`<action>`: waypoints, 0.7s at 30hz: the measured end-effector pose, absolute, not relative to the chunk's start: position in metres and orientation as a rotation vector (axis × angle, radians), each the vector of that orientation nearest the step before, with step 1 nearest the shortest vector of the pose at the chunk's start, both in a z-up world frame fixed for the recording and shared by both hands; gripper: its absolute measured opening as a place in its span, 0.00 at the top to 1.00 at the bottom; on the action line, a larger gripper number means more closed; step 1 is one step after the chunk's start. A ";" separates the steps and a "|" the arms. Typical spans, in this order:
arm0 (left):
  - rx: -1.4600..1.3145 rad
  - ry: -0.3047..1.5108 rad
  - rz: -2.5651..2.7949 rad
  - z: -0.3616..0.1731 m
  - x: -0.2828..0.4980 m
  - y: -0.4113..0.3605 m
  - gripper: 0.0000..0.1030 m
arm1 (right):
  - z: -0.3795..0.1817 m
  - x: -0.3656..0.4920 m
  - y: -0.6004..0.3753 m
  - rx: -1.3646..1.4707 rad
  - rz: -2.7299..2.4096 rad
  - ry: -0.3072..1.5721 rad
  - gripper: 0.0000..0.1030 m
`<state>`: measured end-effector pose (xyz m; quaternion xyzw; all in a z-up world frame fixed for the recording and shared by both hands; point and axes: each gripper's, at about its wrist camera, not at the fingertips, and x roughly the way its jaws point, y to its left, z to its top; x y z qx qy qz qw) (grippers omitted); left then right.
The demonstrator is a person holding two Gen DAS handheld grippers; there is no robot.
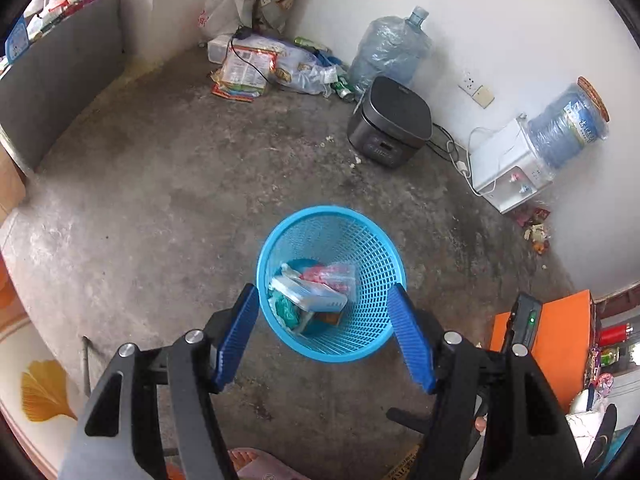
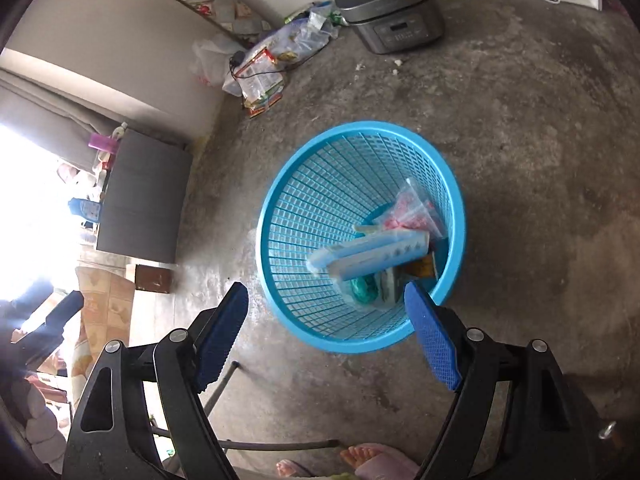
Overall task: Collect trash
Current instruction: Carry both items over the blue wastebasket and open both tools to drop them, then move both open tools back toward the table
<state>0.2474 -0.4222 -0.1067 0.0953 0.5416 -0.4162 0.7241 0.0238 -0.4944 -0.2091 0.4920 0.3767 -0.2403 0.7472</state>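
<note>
Several wrappers (image 1: 312, 296) are already dropped in the blue basket (image 1: 372, 240). Both the left tool (image 1: 324, 312) and right tool (image 2: 326, 312) are spread, empty. Litter (image 1: 248, 72) is left at 11 o'clock by the wall.

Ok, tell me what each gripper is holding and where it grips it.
Nothing is held: left gripper and right gripper are both open and empty above the blue basket.

One basket (image 1: 372, 320), two water jugs (image 1: 390, 48)
</note>
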 end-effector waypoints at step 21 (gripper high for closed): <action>0.020 0.706 -0.840 0.115 0.212 -0.189 0.15 | 0.026 0.044 -0.352 0.386 -0.345 0.381 0.08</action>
